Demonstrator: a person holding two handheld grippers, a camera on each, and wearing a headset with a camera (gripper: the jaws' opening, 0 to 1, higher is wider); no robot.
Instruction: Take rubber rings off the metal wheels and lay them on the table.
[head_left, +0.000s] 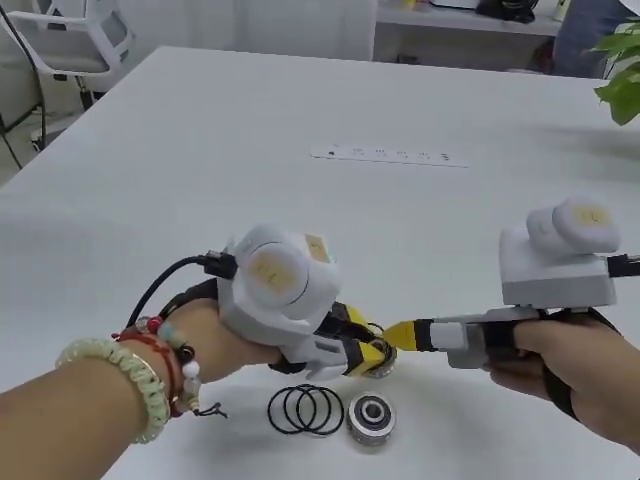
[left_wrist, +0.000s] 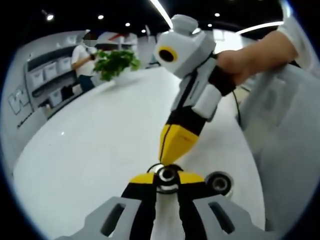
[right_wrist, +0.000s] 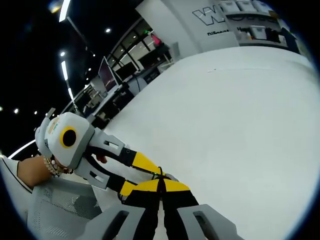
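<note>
Head view: the left gripper (head_left: 368, 354), white-bodied with black-and-yellow jaws and held in a left hand (head_left: 215, 345) wearing beaded bracelets (head_left: 150, 385), is clamped on a metal wheel (head_left: 380, 364), a small, shiny, round disc low over the smooth white table (head_left: 250, 150). The right gripper (head_left: 398, 335) reaches in from the right with its yellow tips pressed together at the wheel's upper edge; whether a ring lies between them cannot be told. Nearer the person, several thin black rubber rings (head_left: 305, 408) lie flat and overlapping on the tabletop. A second wheel (head_left: 371, 418), silver with a dark hub, lies on its face just beside them on the right. A white power strip (head_left: 388, 156) lies well apart at mid-table, and plant leaves (head_left: 625, 70) enter at the far right corner. Left gripper view: the left gripper's two yellow tips flank the metal wheel (left_wrist: 167, 176) and touch its sides. The right gripper's closed yellow point (left_wrist: 172, 147) comes down onto the wheel's far rim, hiding part of it, and the second wheel (left_wrist: 219, 181) lies to the right. Right gripper view: the right gripper's own jaws (right_wrist: 160, 186) meet with no visible gap, and the left gripper's yellow jaw lies directly ahead, covering most of the wheel.
</note>
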